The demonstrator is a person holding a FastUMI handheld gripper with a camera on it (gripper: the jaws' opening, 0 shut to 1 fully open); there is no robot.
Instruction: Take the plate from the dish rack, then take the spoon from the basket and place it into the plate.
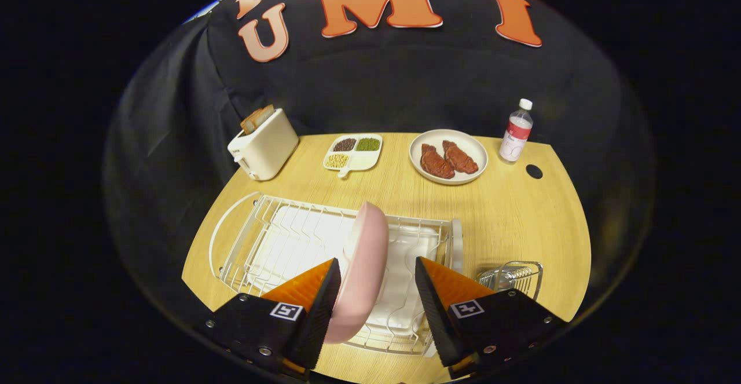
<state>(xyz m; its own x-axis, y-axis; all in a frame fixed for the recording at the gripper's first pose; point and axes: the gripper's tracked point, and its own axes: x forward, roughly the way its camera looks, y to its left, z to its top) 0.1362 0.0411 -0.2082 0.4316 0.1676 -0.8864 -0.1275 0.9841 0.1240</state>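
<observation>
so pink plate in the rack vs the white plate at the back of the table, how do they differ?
The pink plate stands on edge in the dish rack, between the open gripper fingers; the white plate lies flat on the table, well beyond them. The pink one is empty; the white one holds two pieces of meat. Both look round.

One pink plate (pixel 366 268) stands in one wire dish rack (pixel 278 239). The worktop (pixel 509 216) also carries one wire basket (pixel 515 277), one toaster (pixel 263 143), one divided tray (pixel 353 152), one bottle (pixel 516 132), and one white plate (pixel 448 156) holding two meat pieces (pixel 448 160).

The open gripper (pixel 376 291) has the pink plate between its fingers.
</observation>
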